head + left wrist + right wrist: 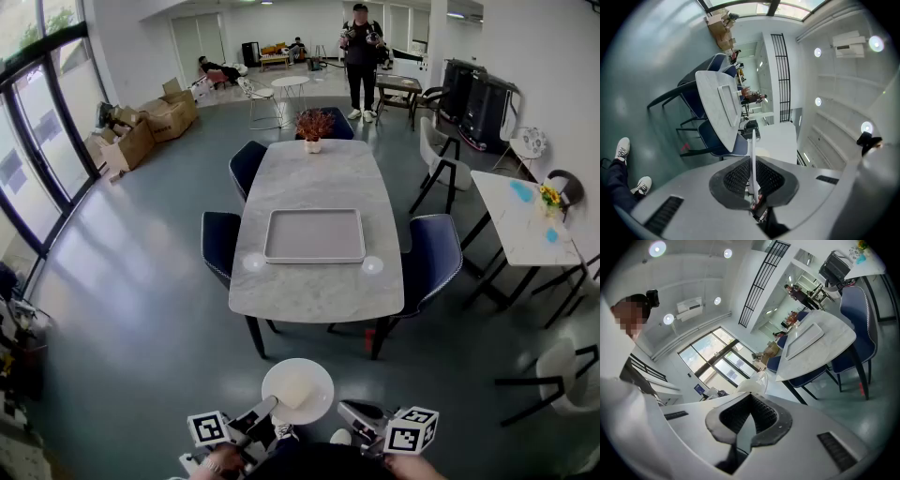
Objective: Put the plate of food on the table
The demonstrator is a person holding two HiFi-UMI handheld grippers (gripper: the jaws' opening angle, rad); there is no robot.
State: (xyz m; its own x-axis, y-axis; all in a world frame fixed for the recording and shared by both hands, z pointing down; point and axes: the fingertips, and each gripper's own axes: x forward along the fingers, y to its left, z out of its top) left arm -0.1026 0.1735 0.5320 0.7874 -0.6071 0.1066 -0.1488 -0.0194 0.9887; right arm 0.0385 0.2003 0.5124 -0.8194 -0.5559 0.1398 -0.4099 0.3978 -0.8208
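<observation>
As left gripper [753,164] clamps plate [317,373] rim, grey tray [314,259] lies on table [319,173].

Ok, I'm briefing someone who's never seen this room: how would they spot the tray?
Find the long marble table mid-room, with dark blue chairs around it. The tray lies flat on its near half, away from the potted plant; it is the only big rectangular thing there, pale with a raised rim.

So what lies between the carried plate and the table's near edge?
Nothing but bare grey floor lies between the plate and the near edge of the table. The head view shows this.
</observation>
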